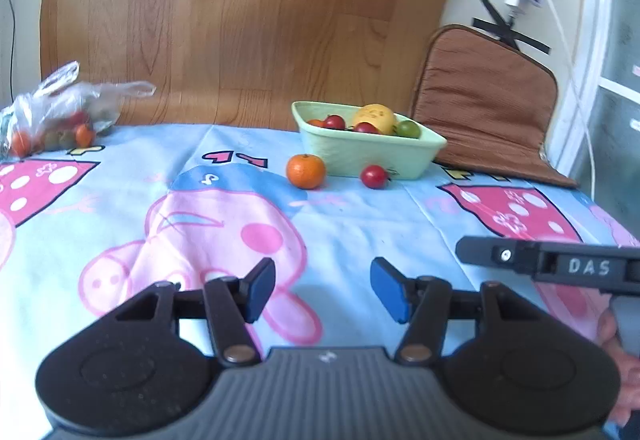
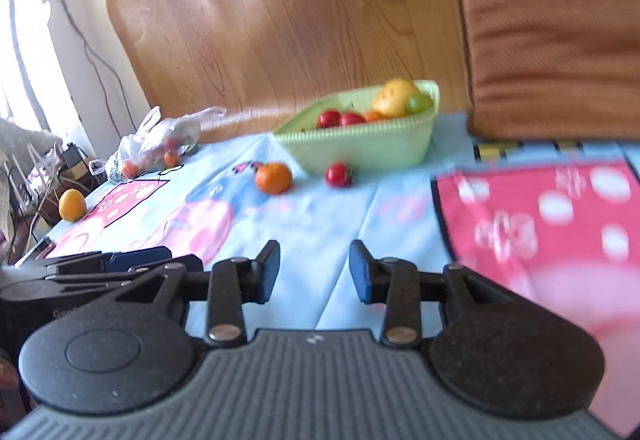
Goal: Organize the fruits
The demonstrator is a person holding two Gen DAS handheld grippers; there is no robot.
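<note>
Cartoon tablecloth (image 1: 360, 224) carries green basket (image 1: 360, 155), tangerine (image 1: 305, 170), tomato (image 1: 374, 176), bag (image 1: 60, 115).

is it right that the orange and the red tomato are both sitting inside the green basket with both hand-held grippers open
Not quite. The orange and red tomato lie on the tablecloth in front of the green basket, not inside it, as the left wrist view shows. Both the left hand-held gripper and right hand-held gripper are open.

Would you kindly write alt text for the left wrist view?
An open left tool hovers over a cartoon-print tablecloth, facing a pale green rectangular basket of fruit. A round orange mandarin and a small red tomato lie in front of it; a clear plastic bag sits far left.
</note>
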